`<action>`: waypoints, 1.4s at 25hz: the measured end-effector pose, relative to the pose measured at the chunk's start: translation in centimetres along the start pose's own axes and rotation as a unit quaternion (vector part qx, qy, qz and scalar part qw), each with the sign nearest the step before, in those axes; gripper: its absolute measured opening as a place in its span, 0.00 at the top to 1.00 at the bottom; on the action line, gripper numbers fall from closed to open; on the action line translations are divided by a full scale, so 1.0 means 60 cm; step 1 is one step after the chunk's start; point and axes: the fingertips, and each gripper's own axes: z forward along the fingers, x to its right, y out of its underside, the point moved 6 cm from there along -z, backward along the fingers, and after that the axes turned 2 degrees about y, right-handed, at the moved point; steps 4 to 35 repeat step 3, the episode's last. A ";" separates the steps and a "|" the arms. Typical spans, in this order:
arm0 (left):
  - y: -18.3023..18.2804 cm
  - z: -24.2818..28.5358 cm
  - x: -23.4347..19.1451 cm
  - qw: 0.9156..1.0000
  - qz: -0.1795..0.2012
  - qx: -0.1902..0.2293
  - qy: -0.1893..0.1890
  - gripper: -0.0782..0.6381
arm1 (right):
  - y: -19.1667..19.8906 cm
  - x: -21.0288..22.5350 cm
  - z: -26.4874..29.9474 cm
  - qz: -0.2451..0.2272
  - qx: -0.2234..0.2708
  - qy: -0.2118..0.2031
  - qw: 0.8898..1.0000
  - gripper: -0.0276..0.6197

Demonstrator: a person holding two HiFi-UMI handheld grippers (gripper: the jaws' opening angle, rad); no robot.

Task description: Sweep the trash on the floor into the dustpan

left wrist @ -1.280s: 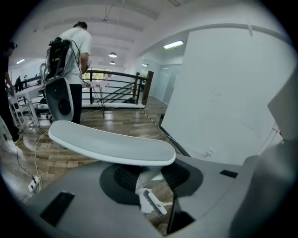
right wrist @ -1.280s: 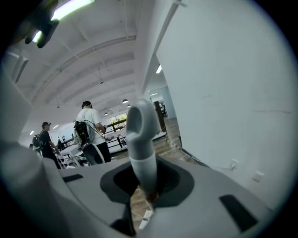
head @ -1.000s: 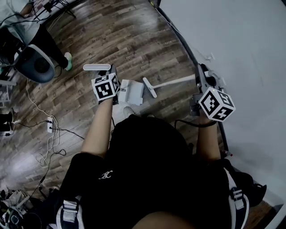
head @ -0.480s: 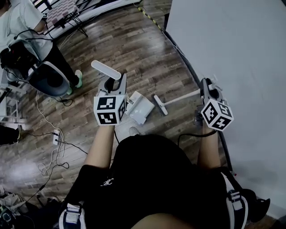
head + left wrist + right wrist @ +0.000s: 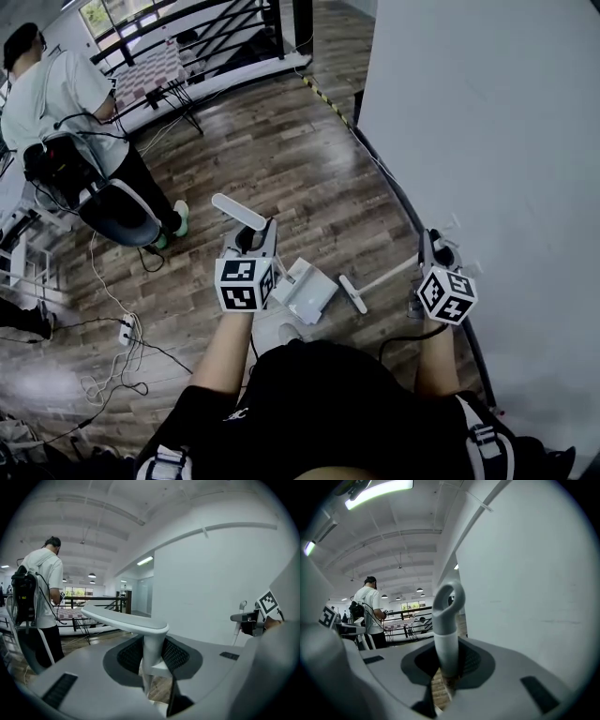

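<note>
My left gripper (image 5: 255,246) is shut on the white dustpan's long handle (image 5: 237,211), and the pan (image 5: 305,291) hangs low beside it over the wood floor. In the left gripper view the handle's flat top (image 5: 126,618) stands upright between the jaws. The right gripper (image 5: 429,253) is shut on the broom's thin white handle (image 5: 389,275). The broom head (image 5: 352,293) is down by the pan. In the right gripper view the handle's looped end (image 5: 447,599) rises from the jaws. I cannot make out any trash on the floor.
A white wall (image 5: 487,122) rises close on the right, with a black cable (image 5: 394,187) along its foot. A person (image 5: 56,94) stands by a chair (image 5: 117,214) at far left. Cables and a power strip (image 5: 125,330) lie on the floor to the left. A railing (image 5: 187,28) runs behind.
The head view has tilted up, so more of the room and the railing show. Both grippers sit lower in the frame, still holding dustpan and broom, and the pan has turned slightly.
</note>
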 end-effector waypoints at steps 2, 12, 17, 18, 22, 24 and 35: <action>0.003 0.011 -0.001 1.000 -0.003 -0.004 -0.001 0.75 | 0.005 0.004 0.011 -0.001 -0.005 0.001 1.000 0.85; 0.004 0.016 -0.001 1.000 -0.004 -0.006 -0.002 0.75 | 0.007 0.006 0.017 -0.002 -0.008 0.002 1.000 0.85; 0.004 0.016 -0.001 1.000 -0.004 -0.006 -0.002 0.75 | 0.007 0.006 0.017 -0.002 -0.008 0.002 1.000 0.85; 0.004 0.016 -0.001 1.000 -0.004 -0.006 -0.002 0.75 | 0.007 0.006 0.017 -0.002 -0.008 0.002 1.000 0.85; 0.004 0.016 -0.001 1.000 -0.004 -0.006 -0.002 0.75 | 0.007 0.006 0.017 -0.002 -0.008 0.002 1.000 0.85; 0.004 0.016 -0.001 1.000 -0.004 -0.006 -0.002 0.75 | 0.007 0.006 0.017 -0.002 -0.008 0.002 1.000 0.85; 0.004 0.016 -0.001 1.000 -0.004 -0.006 -0.002 0.75 | 0.007 0.006 0.017 -0.002 -0.008 0.002 1.000 0.85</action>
